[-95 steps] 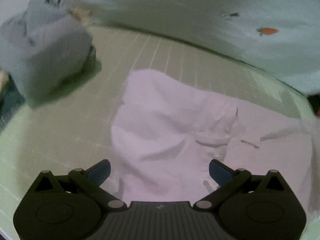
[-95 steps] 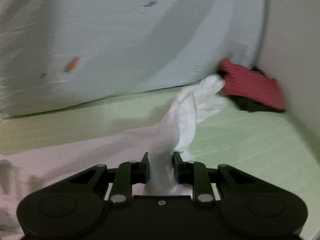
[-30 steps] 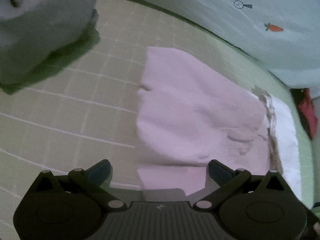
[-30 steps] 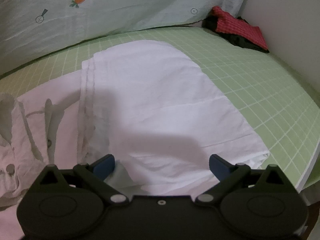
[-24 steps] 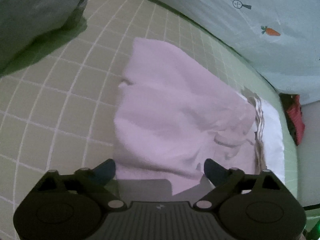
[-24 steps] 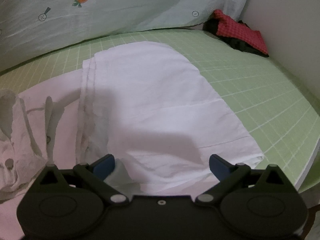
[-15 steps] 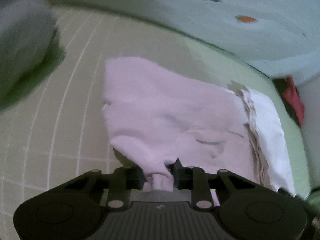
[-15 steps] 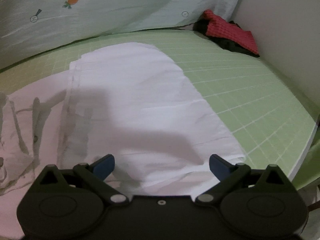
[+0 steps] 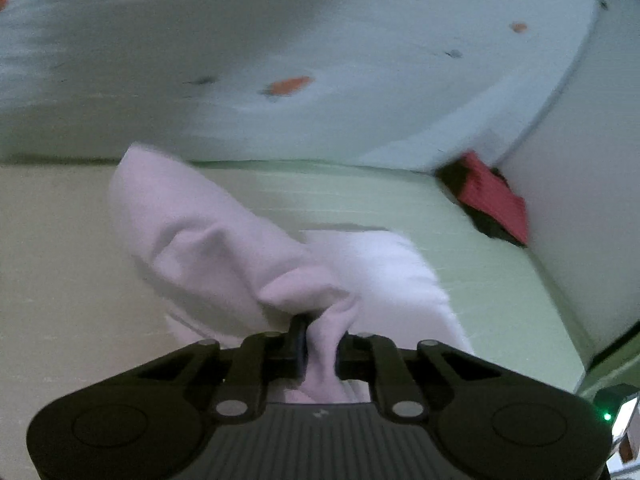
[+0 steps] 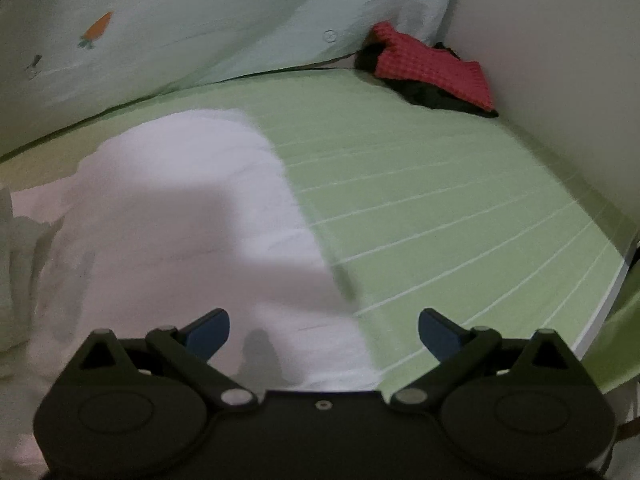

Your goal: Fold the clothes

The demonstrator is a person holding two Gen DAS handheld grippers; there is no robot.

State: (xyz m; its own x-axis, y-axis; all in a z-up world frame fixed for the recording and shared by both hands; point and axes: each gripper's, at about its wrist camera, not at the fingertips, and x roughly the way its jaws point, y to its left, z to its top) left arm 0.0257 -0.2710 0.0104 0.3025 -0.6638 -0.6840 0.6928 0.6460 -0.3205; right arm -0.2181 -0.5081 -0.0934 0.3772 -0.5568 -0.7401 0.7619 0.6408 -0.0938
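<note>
white garment (image 9: 208, 240) | pinched, left hand-held gripper (image 9: 320, 350) closing | long axis up-left

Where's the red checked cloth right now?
The red checked cloth lies at the far right corner of the green sheet, against the wall and beside the carrot-print bedding, apart from the white garment.

Garment (image 9: 224, 248) lies on the bed (image 9: 460, 248), one edge lifted off it and gathered between the fingers (image 9: 298, 344) of the left gripper (image 9: 320, 350), whose jaws are closing on it. Its far half (image 10: 180, 184) lies spread on the bed, left of the bare sheet. Right gripper (image 10: 323, 330) hangs over the near edge. Quilt (image 10: 200, 20) banks up behind. Pile of clothes (image 10: 432, 72) sits in the far right corner, against the wall (image 10: 560, 60)
</note>
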